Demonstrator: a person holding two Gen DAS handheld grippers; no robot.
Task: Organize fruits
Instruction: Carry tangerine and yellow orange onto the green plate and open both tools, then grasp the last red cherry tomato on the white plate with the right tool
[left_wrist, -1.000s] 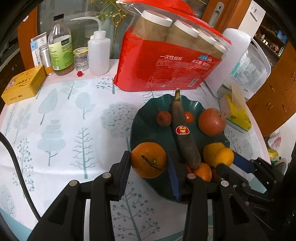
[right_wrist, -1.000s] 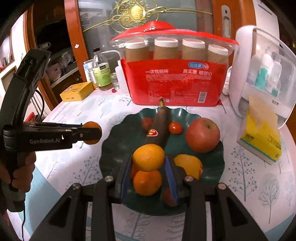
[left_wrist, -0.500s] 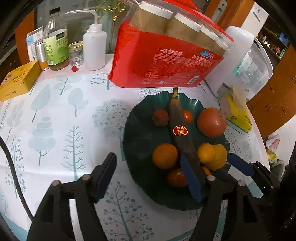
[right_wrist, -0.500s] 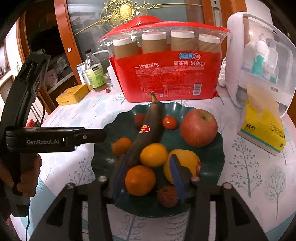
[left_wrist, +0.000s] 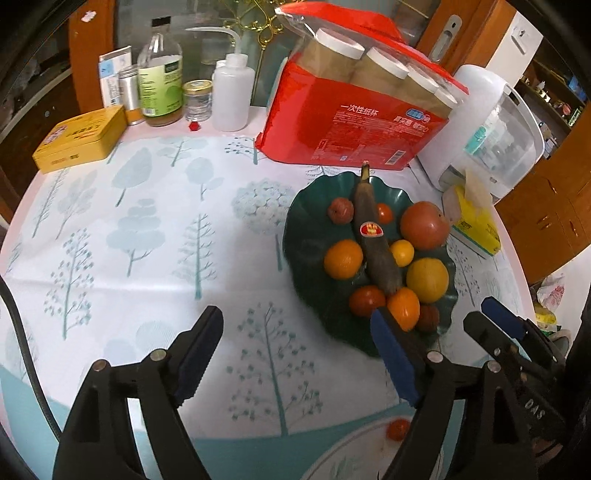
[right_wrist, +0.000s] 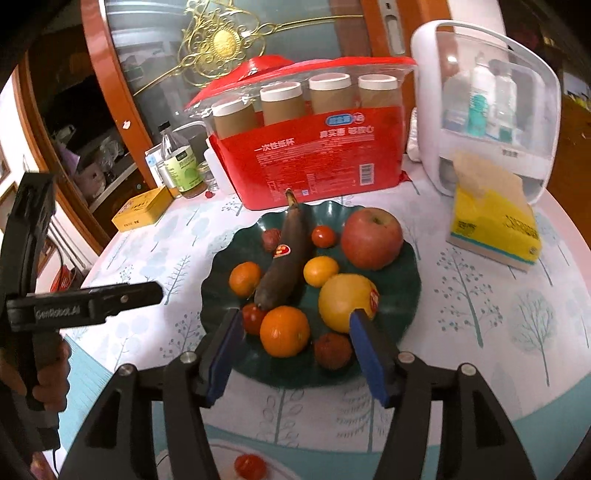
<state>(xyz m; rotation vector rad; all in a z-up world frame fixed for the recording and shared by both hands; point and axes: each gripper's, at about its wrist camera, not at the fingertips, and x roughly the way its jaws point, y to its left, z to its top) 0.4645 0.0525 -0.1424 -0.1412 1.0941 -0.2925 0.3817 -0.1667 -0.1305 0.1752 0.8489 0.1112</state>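
Note:
A dark green plate (left_wrist: 306, 236) holds a blackened banana (left_wrist: 373, 240), a red apple (left_wrist: 424, 225), several oranges, tomatoes and lychees. My left gripper (left_wrist: 295, 325) hovers over the tablecloth just left of the plate, its jaws opening with nothing between them. In the right wrist view my right gripper (right_wrist: 295, 321) hangs at the plate's (right_wrist: 229, 258) near rim, jaws opening. An orange (right_wrist: 284, 330) lies between its fingers, and the pads do not touch it. The left gripper (right_wrist: 147, 293) shows at the left, held by a hand. A small tomato (right_wrist: 250, 466) lies on a white plate below.
A red bag of paper cups (left_wrist: 354, 122) stands behind the plate, with a white storage box (left_wrist: 495, 136) and a yellow tissue pack (left_wrist: 474, 225) to its right. At the back left are a yellow tin (left_wrist: 81, 138), bottles (left_wrist: 160, 88) and a squeeze bottle (left_wrist: 229, 96).
Both grippers were shut on an orange each. They let the oranges go onto the green plate, opened wide and drew back from it.

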